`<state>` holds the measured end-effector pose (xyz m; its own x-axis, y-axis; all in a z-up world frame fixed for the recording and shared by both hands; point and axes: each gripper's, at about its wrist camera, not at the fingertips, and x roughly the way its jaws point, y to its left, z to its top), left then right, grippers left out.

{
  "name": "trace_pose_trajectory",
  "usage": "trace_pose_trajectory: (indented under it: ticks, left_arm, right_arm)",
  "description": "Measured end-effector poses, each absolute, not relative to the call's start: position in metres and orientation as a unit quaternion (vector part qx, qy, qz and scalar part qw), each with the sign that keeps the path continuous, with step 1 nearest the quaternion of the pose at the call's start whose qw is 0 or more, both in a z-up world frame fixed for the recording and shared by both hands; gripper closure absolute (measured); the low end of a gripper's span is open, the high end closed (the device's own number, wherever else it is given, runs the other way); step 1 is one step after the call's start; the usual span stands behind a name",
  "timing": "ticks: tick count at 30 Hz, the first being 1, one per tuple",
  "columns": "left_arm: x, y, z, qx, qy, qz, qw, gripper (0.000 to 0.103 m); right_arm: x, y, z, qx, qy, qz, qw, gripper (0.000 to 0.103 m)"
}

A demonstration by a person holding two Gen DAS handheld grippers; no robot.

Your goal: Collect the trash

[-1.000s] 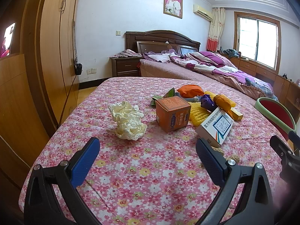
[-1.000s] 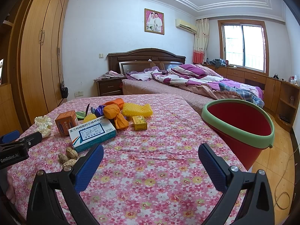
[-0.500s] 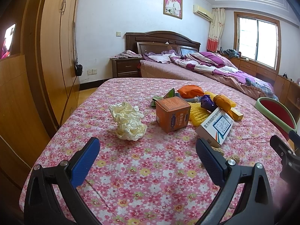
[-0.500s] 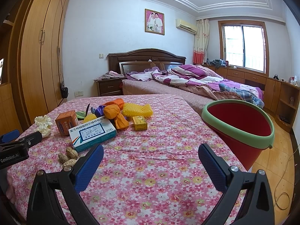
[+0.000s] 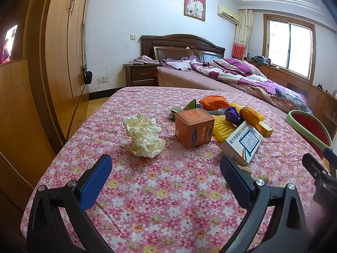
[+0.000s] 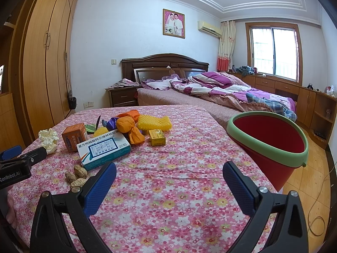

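Observation:
Trash lies on a pink floral cloth (image 5: 168,189): a crumpled cream paper (image 5: 144,138), an orange box (image 5: 193,130), a white-and-blue medicine box (image 6: 103,149), yellow foam netting (image 6: 154,122), orange wrappers (image 6: 128,129), a small yellow box (image 6: 157,137) and peanuts (image 6: 76,175). A red bin with a green rim (image 6: 271,143) hangs off the table's right edge. My left gripper (image 5: 166,179) is open, short of the paper. My right gripper (image 6: 169,180) is open over bare cloth between the trash and the bin.
A wooden wardrobe (image 5: 59,63) runs along the left. Behind the table stand a bed (image 6: 210,92) with purple bedding and a nightstand (image 6: 122,96). Low cabinets (image 6: 311,103) line the right wall under the window. A cable (image 6: 316,223) lies on the floor.

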<state>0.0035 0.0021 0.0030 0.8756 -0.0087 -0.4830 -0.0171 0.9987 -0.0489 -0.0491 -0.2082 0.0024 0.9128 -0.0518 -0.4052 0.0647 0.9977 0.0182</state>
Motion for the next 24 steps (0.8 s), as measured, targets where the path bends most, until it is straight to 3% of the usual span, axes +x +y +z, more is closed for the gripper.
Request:
trace_pose_trajectory:
  ticks: [24]
  left_arm:
    - [0.0038, 0.0101, 0.0051, -0.054, 0.264, -0.003, 0.963, 0.003]
  right_arm:
    - [-0.0446, -0.2087, 0.0007, 0.017, 0.215, -0.029, 0.976, 0.000]
